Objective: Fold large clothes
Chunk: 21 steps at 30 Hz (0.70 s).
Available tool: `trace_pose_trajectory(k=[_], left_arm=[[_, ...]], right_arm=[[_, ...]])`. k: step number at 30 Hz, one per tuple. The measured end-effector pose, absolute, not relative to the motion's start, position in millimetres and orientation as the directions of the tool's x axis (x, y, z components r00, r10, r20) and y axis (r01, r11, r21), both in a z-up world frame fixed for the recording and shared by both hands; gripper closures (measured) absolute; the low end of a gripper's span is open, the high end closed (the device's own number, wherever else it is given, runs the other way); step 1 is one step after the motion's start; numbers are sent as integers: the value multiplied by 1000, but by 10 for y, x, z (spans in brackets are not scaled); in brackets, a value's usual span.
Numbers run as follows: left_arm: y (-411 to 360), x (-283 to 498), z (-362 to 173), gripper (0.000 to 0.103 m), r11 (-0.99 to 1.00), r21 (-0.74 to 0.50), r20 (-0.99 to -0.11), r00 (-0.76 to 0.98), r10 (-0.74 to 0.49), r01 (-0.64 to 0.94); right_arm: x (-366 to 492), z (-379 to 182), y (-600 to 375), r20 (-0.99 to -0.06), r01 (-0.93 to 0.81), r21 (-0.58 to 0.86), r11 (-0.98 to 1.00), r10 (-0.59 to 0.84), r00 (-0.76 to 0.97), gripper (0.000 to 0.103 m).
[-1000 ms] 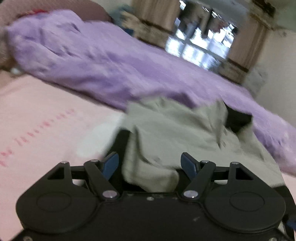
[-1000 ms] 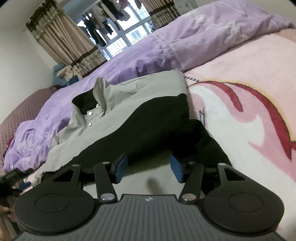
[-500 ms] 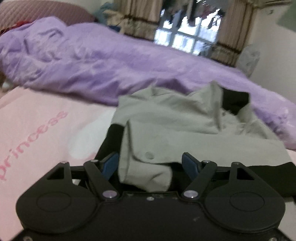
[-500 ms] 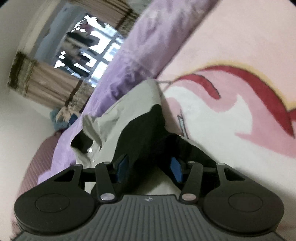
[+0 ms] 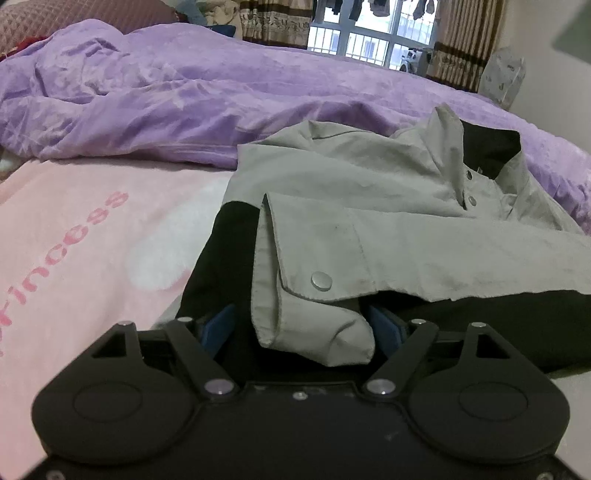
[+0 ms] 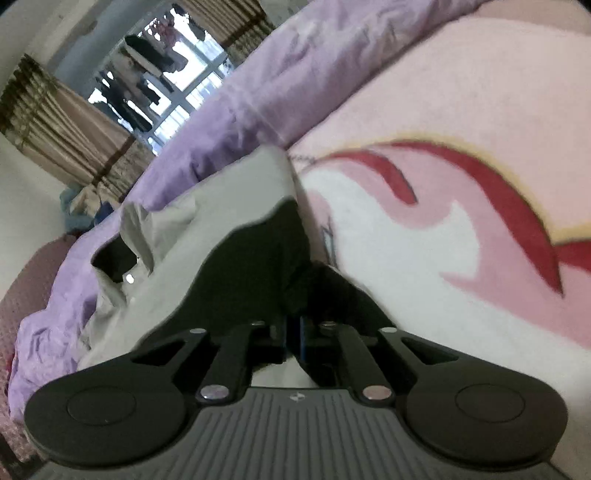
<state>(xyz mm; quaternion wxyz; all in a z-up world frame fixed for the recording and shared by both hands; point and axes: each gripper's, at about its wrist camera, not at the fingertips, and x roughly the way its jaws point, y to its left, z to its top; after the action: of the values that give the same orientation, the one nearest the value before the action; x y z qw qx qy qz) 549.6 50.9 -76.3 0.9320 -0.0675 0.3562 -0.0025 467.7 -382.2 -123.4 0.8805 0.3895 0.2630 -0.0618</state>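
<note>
The right gripper (image 6: 293, 338) pinches the jacket (image 5: 369, 206) hem. The left gripper (image 5: 303, 326) is open around the cuff (image 5: 314, 328); lifting now may drop it

Purple duvet (image 5: 221, 92) lying bunched at 12 o'clock, pink blanket (image 5: 74, 236) spreading at 9, curtained window (image 5: 369, 33) glowing behind.

The pink blanket (image 5: 74, 236) carries pink lettering that reads "princess", its first letter partly cut off at the picture's edge. No other text is legible.
</note>
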Motion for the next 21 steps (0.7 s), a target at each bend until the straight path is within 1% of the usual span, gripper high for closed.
trace_pose_trajectory(k=[1, 2, 3, 5, 7, 8, 9, 11, 14, 17, 18, 19, 20, 21], left_arm=[[528, 5469, -716, 24, 990, -137, -662, 747, -61, -41], [560, 5429, -641, 24, 988, -151, -653, 754, -73, -35], [583, 5384, -567, 24, 986, -162, -640, 764, -84, -27], [614, 5300, -399, 24, 985, -173, -608, 788, -96, -13], [592, 5249, -270, 24, 984, -178, -576, 809, -115, 13], [556, 5247, -228, 24, 984, -175, -566, 815, -125, 29], [512, 5257, -215, 23, 984, -171, -561, 817, -136, 47], [404, 5308, -258, 23, 985, -158, -567, 810, -149, 71], [278, 5429, -437, 23, 988, -134, -599, 788, -141, 75], [229, 5535, -629, 23, 993, -100, -632, 767, -111, 62], [233, 5550, -676, 23, 994, -93, -639, 762, -107, 62], [228, 5562, -721, 23, 995, -80, -642, 760, -101, 65], [220, 5569, -761, 22, 996, -59, -641, 762, -91, 70], [218, 5567, -787, 19, 996, -43, -639, 765, -84, 73]], right_arm=[[4655, -1223, -3829, -509, 309, 655, 689, 101, 855, 95], [4620, -1183, -3833, -519, 317, 652, 689, 99, 849, 84], [4577, -1118, -3828, -521, 319, 650, 690, 99, 848, 76], [4479, -941, -3815, -515, 312, 635, 707, 87, 853, 76], [4372, -764, -3775, -459, 261, 622, 738, 73, 886, 76], [4348, -677, -3737, -433, 240, 605, 759, 61, 899, 73], [4380, -588, -3691, -407, 212, 578, 788, 54, 912, 71], [4510, -502, -3582, -377, 169, 515, 840, 45, 925, 71], [4804, -570, -3489, -400, 147, 467, 872, 60, 915, 71], [5056, -769, -3505, -467, 176, 458, 871, 67, 882, 71], [5105, -840, -3512, -488, 194, 450, 871, 58, 871, 74], [5146, -907, -3526, -503, 208, 440, 873, 47, 863, 79], [5172, -975, -3553, -516, 222, 437, 872, 41, 856, 94], [5170, -1040, -3579, -527, 239, 440, 866, 33, 850, 103]])
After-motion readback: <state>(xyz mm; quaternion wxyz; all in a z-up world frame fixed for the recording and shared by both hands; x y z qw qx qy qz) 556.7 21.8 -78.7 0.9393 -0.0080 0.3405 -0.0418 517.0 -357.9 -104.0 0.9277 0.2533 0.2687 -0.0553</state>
